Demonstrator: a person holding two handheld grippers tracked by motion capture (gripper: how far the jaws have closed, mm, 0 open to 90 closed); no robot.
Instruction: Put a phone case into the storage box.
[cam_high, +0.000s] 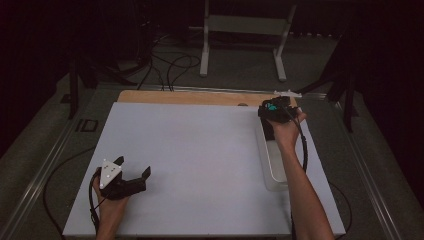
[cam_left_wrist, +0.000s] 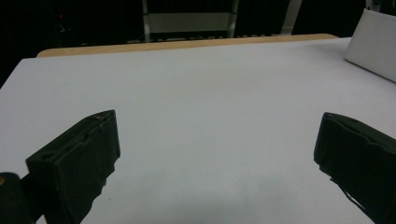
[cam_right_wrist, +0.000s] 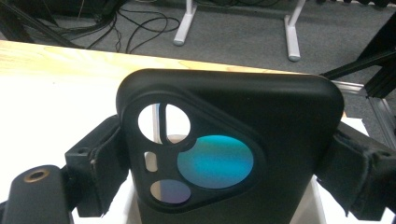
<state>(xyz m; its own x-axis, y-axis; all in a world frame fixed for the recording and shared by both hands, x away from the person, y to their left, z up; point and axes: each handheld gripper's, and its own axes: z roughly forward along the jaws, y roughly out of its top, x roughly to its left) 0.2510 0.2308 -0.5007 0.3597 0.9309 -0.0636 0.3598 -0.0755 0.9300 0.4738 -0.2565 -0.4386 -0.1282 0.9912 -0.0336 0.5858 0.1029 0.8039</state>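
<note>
Phone case (cam_right_wrist: 233, 154), black and soft-looking, is the thing being worked with, and it sits up high at the far right of the big white table (cam_high: 200, 150); going from big to small, the table comes first, a wide flat board with a strip of wood (cam_high: 190, 97) along its far edge, then a long clear tray (cam_high: 272, 162) lying on the right side, then the case, then the small holes in it. The right gripper (cam_high: 276, 111) holds the case over the far end of the tray, with one jaw pressed on each side edge, so the case stands up and cannot slip. It is squeezed at the sides, likely so the back stays free; in the right gripper view you can see the cut-out holes (cam_right_wrist: 164, 123) for the camera, and a blue-green round patch (cam_right_wrist: 215, 161) inside the biggest hole. I think the case has just been lifted from the tray or is about to go in it, but I cannot tell which. The left gripper (cam_high: 134, 175) rests low on the near left of the table, well apart from the case, with its jaws spread wide and nothing between them, maybe waiting to help
</note>
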